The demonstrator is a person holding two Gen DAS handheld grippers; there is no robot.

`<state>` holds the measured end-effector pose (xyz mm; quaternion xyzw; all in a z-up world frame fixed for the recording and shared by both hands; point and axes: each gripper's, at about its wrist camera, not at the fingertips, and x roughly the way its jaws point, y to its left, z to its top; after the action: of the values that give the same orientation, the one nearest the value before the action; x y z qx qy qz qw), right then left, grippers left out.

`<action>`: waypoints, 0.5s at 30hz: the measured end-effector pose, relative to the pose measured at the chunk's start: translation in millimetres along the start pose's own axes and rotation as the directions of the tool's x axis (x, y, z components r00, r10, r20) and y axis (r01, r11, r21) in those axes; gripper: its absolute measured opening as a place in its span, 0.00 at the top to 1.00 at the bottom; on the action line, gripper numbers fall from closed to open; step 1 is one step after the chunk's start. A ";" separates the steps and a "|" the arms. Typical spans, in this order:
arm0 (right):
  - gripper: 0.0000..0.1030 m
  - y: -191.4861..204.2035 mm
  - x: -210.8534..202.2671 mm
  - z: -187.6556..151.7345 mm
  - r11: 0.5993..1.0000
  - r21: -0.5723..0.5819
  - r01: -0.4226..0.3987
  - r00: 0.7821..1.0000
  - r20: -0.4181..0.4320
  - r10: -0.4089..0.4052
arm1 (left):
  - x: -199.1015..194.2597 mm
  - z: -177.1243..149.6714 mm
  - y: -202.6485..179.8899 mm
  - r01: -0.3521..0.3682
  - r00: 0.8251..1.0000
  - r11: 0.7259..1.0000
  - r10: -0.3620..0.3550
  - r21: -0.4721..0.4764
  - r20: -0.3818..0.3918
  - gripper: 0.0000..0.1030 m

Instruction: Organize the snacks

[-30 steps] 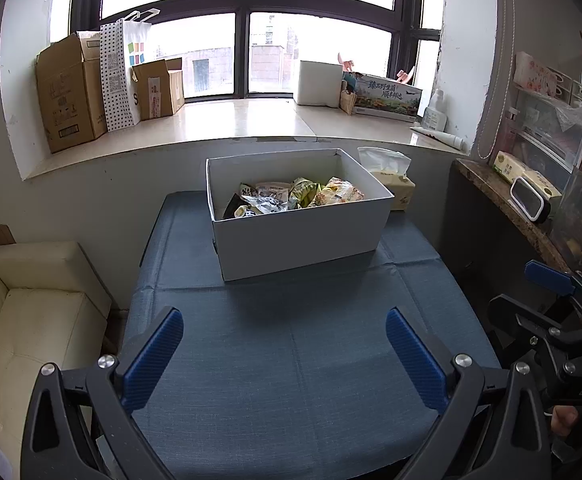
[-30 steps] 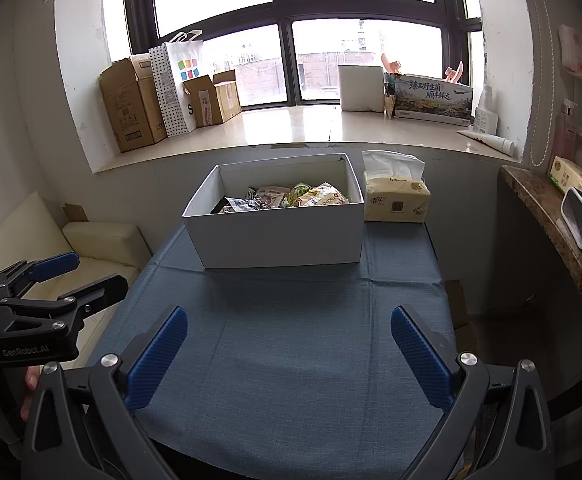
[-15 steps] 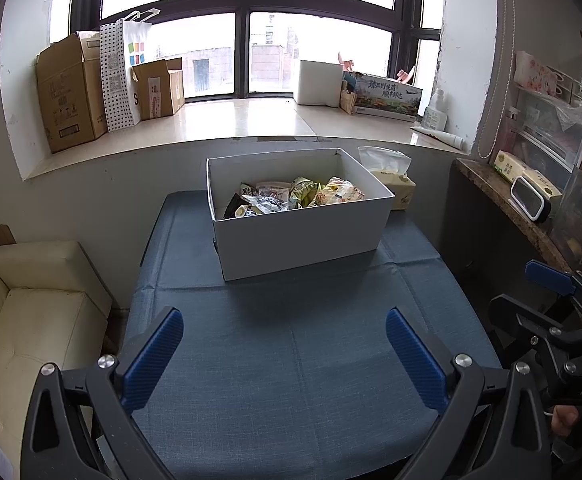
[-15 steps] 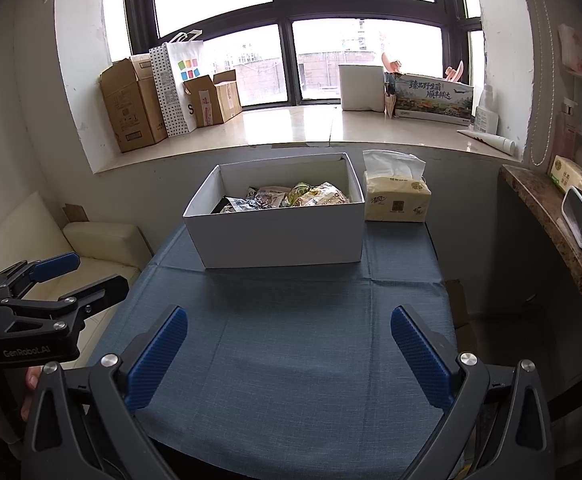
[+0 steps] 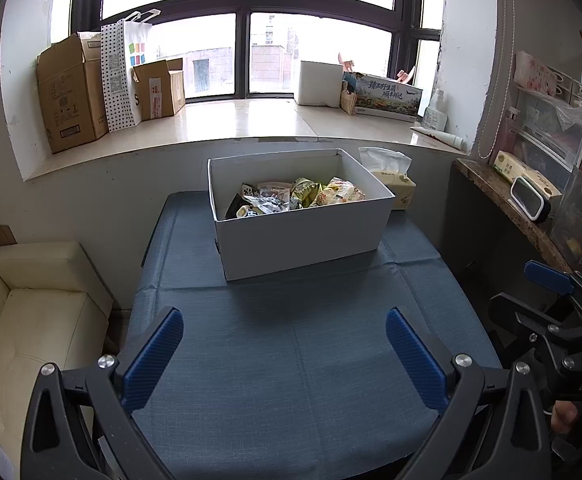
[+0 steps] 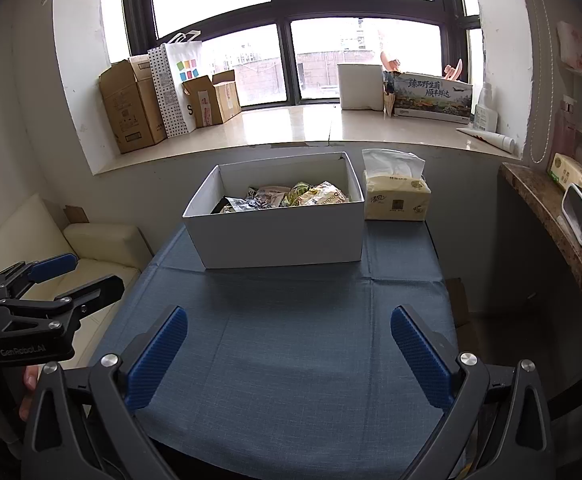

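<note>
crinkly shiny snack packets (image 5: 297, 198) piled in white cardboard box (image 5: 303, 240) on blue-clothed table (image 5: 291, 360). probably light, soft, slippery; best pinched at an edge. left gripper (image 5: 283, 354) and right gripper (image 6: 289, 354) wide open, empty.

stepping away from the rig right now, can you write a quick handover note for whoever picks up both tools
Left tool: open, holding nothing, above the near part of the blue cloth.
Right tool: open, holding nothing, level with the left one.
Snacks: a loose pile of packets inside the white box at the far end of the table. A tissue pack stands to the right of the box.
Done: no snack lies on the cloth; all that show are in the box.
Left: whether the packets still need sorting cannot be told from here.
</note>
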<state>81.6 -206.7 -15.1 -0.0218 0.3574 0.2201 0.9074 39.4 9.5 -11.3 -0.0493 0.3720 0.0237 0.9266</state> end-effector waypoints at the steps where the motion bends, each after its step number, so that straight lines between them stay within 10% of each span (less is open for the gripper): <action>1: 0.00 0.1 0.0 0.0 1.000 0.000 -0.001 1.000 0.000 0.001 | -0.4 -0.2 -0.4 0.000 1.000 1.000 0.000 0.001 0.000 0.00; 15: 0.00 -0.8 1.1 -1.4 1.000 0.009 -0.001 1.000 -0.004 0.001 | -5.4 -1.0 -2.0 0.002 1.000 1.000 -0.002 0.007 0.011 0.00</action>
<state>81.8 -207.3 -17.0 -0.0178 0.3603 0.2190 0.9066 35.0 7.3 -8.1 -0.0463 0.3667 0.0219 0.9289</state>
